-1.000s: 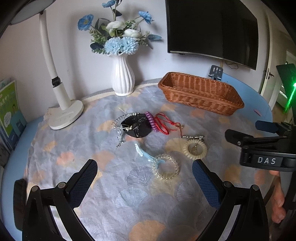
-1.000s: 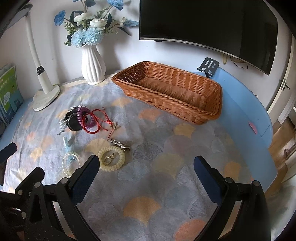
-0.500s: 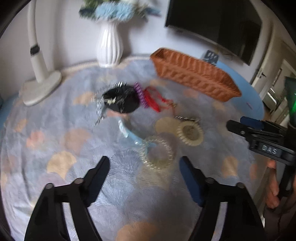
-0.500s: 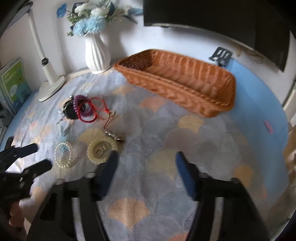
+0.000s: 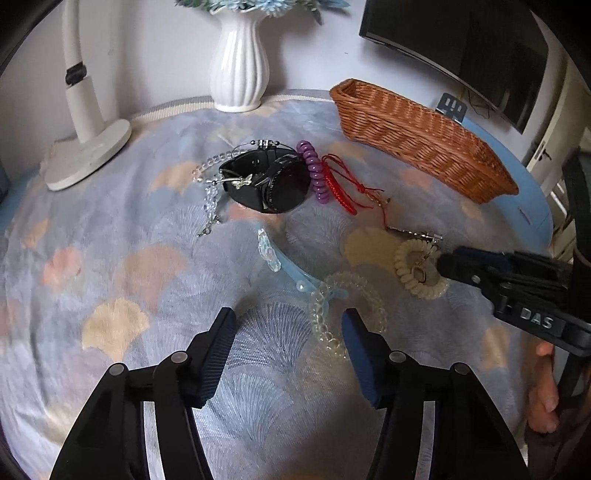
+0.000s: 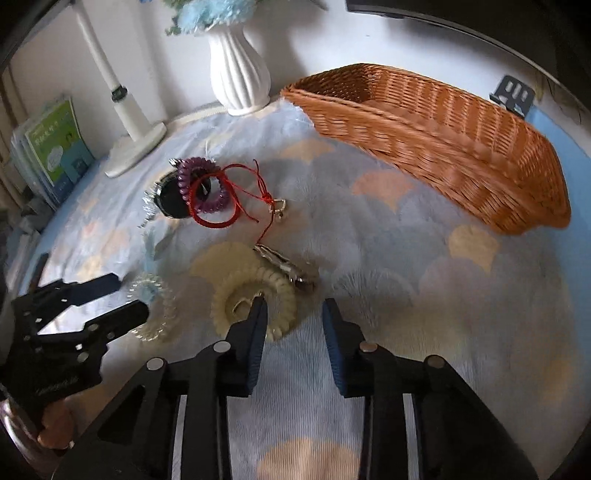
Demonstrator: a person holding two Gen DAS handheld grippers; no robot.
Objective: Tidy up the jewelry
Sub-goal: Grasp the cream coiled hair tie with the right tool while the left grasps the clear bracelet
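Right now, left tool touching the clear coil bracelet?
Cannot tell. In the left wrist view the clear coil bracelet runs behind the left tool's right finger; contact hidden.

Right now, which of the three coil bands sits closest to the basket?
The purple coil band, leaning against the black watch. The clear coil band and cream coil band lie farther from the wicker basket.

A white ribbed vase point(image 5: 239, 70) holding blue flowers point(image 6: 207, 11) stands at the rear of the scallop-patterned cloth point(image 5: 129, 295), with a white lamp base point(image 5: 88, 153) to its left, green booklets point(image 6: 55, 144) beyond the lamp, and a dark monitor point(image 5: 461, 48) to its right.
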